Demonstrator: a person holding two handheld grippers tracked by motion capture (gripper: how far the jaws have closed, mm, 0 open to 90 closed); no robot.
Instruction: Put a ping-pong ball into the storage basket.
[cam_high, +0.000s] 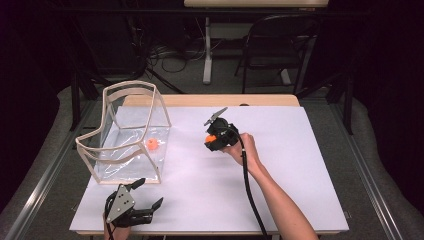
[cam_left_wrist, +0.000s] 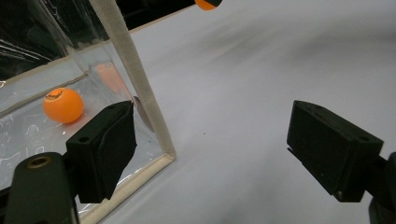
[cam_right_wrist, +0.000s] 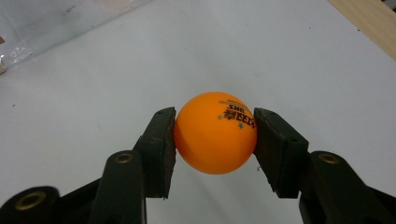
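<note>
Ping-pong ball number two sits pinched between the pads of our right claw, held just above the white bench and well to the right of the clear bin. We judge the job, putting orange balls into that bin, to be about half done: one ball already rests on the bin's floor near its right wall, and the one in our grip has yet to travel over. What remains, as we read it, is to carry it leftward, lift it above the bin's pale rim, and let go inside. Our left claw stands wide and holds nothing, parked at the bin's near corner, one jaw close beside the corner post. The bin's tall, transparent right wall lies between the held ball and the inside, so we would go over the rim, not through. Beyond the bench a folding chair and loose cables lie on the floor, well apart from the bin.
</note>
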